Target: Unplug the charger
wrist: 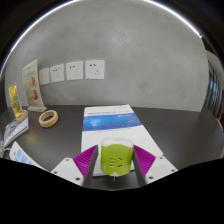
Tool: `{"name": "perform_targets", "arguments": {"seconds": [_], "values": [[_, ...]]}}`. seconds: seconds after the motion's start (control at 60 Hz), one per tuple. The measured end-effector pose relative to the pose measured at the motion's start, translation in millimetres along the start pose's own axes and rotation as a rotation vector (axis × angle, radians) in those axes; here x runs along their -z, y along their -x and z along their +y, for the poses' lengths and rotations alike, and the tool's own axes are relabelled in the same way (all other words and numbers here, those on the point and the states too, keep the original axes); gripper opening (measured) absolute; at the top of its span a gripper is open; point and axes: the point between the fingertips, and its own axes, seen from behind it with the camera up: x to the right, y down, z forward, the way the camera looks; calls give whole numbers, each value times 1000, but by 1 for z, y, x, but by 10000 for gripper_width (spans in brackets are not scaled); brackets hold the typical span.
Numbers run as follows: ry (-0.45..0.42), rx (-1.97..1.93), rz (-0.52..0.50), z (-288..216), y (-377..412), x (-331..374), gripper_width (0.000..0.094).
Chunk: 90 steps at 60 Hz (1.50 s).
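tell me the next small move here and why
Probably lower the pale green block-shaped charger onto the dark tabletop and let go. The gripper appears shut on it, both purple pads against its sides, well away from the white wall sockets, so it already looks unplugged.

Dim even light, fisheye bending at edges

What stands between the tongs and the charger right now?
Nothing visible. The green charger is already between the tongs, with both pads pressing on its sides. The wall sockets lie well beyond it, across the table. The tape roll sits off to the side, out of the way.
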Motion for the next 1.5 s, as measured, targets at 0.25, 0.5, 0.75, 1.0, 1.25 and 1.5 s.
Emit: {"name": "perform_targets", "arguments": {"seconds": [0.25,0.5,0.75,1.0,1.25,1.5], "values": [[-47,-40,-38,-11,8,32,848],[-137,-42,56,2,25,134,837],[-165,-40,143,60,63,262,846],[-158,-68,171,110,81,355,845],[-202,-22,118,136,61,403,845],[-132,31,85,190,-19,416,843]]}}
